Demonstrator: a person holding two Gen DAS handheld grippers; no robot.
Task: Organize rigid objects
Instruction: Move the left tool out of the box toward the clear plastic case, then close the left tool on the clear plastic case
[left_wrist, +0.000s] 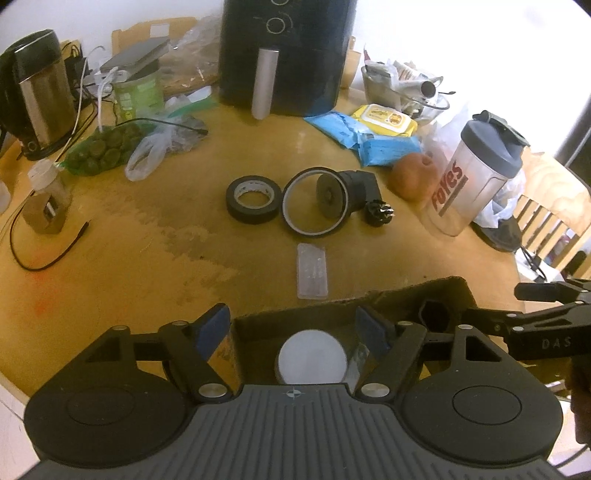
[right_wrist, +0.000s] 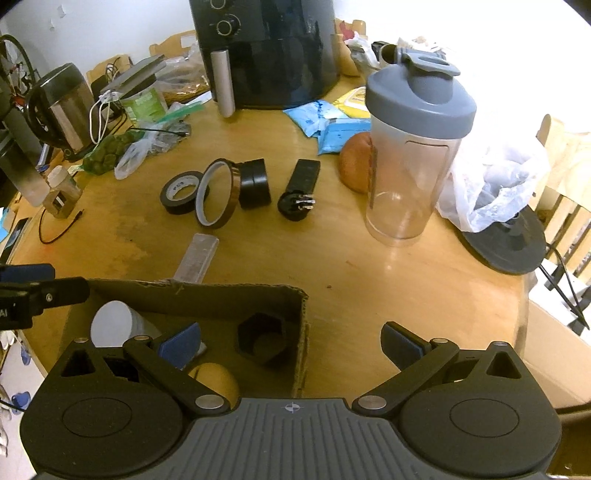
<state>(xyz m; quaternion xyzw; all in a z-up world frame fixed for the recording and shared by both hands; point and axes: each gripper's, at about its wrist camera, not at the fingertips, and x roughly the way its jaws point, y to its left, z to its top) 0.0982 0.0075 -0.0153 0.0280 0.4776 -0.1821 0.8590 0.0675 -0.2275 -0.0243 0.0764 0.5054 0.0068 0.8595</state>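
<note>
A cardboard box (right_wrist: 303, 325) sits at the table's near edge; in the left wrist view its rim (left_wrist: 406, 290) shows. Inside are a white round container (left_wrist: 312, 356), a black hexagonal piece (right_wrist: 261, 343) and a tan round object (right_wrist: 218, 380). On the table lie a black tape roll (left_wrist: 252, 199), an amber tape ring (left_wrist: 314, 205) leaning on a black cylinder (right_wrist: 253, 184), a black pronged plug part (right_wrist: 299, 192) and a clear flat case (left_wrist: 312, 270). My left gripper (left_wrist: 295, 330) is open and empty over the box. My right gripper (right_wrist: 291, 341) is open and empty at the box's right wall.
A black air fryer (left_wrist: 288, 55) stands at the back. A clear shaker bottle (right_wrist: 413, 155), an orange fruit (right_wrist: 354, 168), blue and yellow packets (left_wrist: 384, 129), a kettle (left_wrist: 37, 96), a bag of green items (left_wrist: 107, 147) and cables crowd the table's rim.
</note>
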